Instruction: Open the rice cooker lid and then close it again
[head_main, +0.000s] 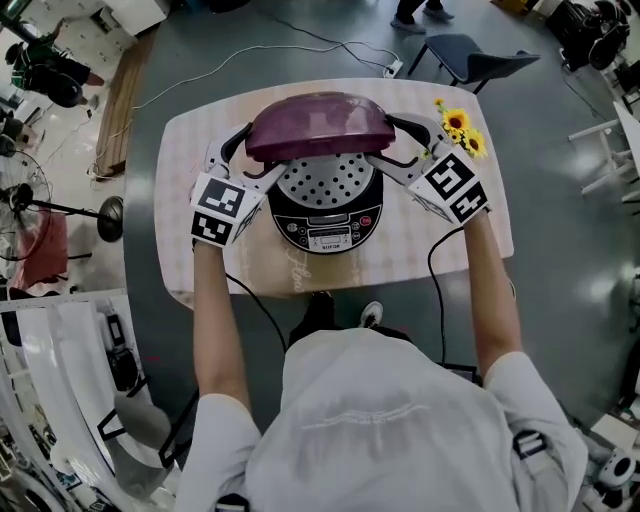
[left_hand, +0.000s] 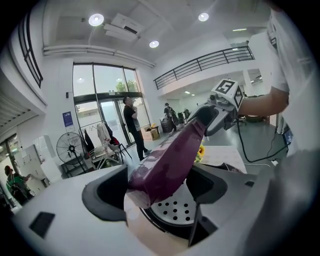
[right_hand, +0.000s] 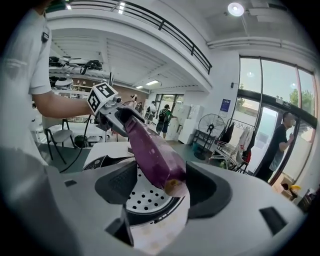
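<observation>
Two arms (head_main: 215, 330) extend; left gripper (head_main: 255, 160) and right gripper (head_main: 395, 143) flank lid (head_main: 320, 125).

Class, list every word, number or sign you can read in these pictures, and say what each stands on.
No text is readable.
Rice cooker control panel: print too small.
Table: faint lettering, blurred.
Blue wall sign: too small.
Marker cubes: square patterns, no words.

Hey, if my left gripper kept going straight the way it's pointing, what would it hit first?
The purple lid: its raised edge already sits between the left gripper's open jaws, so it would likely meet that edge almost at once. The perforated inner plate lies lower, below that line.
</observation>
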